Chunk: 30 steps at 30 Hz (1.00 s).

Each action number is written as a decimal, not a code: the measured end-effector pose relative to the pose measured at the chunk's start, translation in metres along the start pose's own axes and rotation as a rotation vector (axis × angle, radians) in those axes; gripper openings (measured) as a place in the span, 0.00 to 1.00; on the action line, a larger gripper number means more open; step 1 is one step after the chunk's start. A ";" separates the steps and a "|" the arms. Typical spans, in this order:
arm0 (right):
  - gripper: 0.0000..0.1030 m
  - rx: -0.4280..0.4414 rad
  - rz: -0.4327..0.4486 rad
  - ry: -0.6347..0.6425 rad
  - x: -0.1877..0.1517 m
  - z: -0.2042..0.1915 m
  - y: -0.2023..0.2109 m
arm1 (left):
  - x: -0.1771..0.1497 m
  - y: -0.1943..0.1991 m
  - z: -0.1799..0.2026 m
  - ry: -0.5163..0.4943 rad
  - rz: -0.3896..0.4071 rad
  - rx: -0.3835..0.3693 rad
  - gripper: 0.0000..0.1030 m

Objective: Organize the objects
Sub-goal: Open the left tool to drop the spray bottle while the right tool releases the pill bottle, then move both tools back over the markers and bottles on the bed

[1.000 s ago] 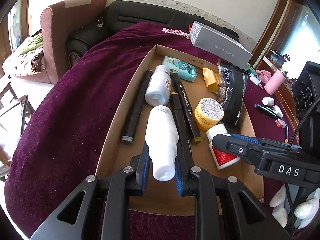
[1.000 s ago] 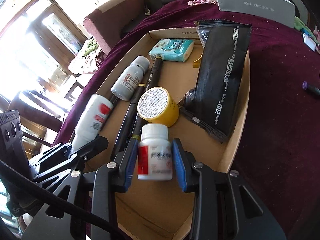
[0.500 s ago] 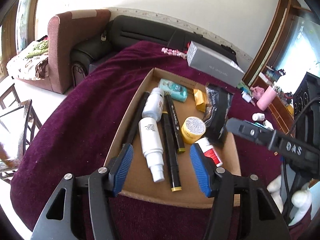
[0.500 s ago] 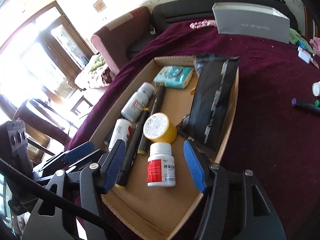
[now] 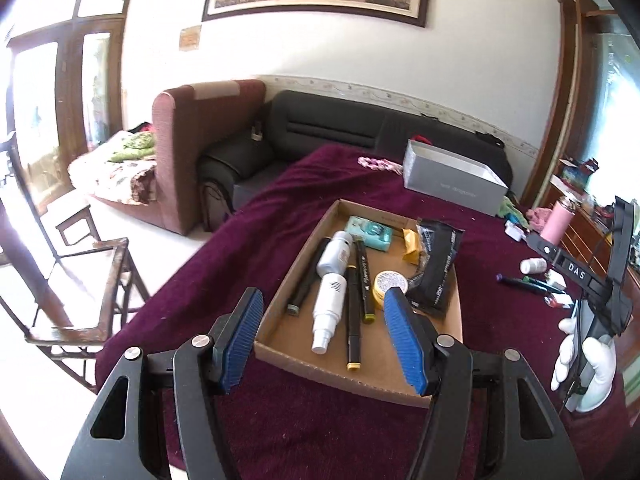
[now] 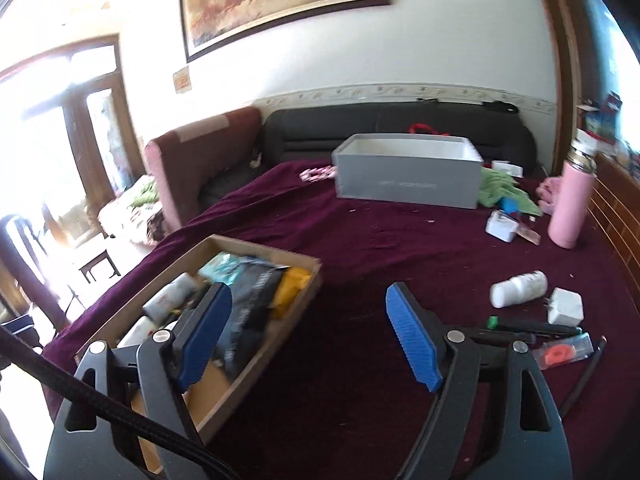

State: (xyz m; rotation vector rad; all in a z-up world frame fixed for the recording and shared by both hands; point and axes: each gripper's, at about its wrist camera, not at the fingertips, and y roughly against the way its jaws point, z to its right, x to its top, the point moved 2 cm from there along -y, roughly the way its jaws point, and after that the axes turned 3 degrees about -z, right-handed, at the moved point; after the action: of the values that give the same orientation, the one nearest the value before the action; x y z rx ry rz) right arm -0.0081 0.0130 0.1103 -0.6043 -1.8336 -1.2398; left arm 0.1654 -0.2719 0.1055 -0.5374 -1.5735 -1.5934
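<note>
Both the left tongs (image 5: 324, 338) and the right tongs (image 6: 308, 334) are seen released and empty, jaws just opened, above the desk (image 5: 248, 248), while the spray bottle (image 5: 329, 312) lies in the cardboard tray (image 5: 280, 312).

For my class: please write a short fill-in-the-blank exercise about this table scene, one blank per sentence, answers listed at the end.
1. The white spray bottle lies inside the cardboard ____.
2. The cloth covering the table is dark ____.
3. The tall bottle standing near the table's right edge is ____.
4. The jaws of the left gripper hold ____.

Answers: tray; purple; pink; nothing
</note>
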 end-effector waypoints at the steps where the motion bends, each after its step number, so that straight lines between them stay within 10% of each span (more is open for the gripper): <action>1: 0.78 -0.005 0.009 -0.050 -0.003 0.017 0.002 | -0.001 0.007 0.000 0.006 0.009 0.018 0.55; 10: 0.79 -0.027 -0.095 -0.360 -0.015 0.098 -0.024 | -0.013 0.103 -0.012 0.030 0.163 0.218 0.58; 30: 0.79 -0.137 -0.064 -0.184 -0.027 0.070 -0.019 | -0.036 0.148 -0.057 0.102 0.253 0.301 0.65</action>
State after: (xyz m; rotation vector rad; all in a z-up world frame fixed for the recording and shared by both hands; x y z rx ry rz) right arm -0.0328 0.0704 0.0654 -0.7620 -1.9426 -1.4005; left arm 0.3156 -0.3011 0.1614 -0.4613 -1.5633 -1.1536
